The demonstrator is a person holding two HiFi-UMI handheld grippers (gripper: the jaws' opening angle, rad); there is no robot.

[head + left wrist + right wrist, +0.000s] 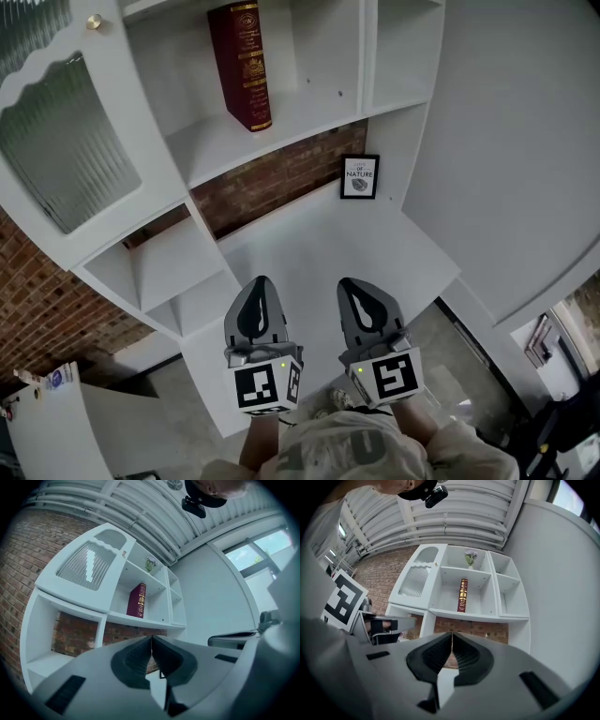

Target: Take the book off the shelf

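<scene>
A dark red book with gold lettering stands upright, alone, on a white shelf of the wall unit; it also shows as the red book in the left gripper view and the red book in the right gripper view. My left gripper and right gripper hang side by side well below and in front of the book, over the lower ledge. Both are shut with nothing between the jaws, the left gripper and right gripper meeting tip to tip.
A small framed print leans on the white ledge against the brick back wall. A cabinet door with ribbed glass and a brass knob stands left of the book. A vase of flowers sits on the shelf above.
</scene>
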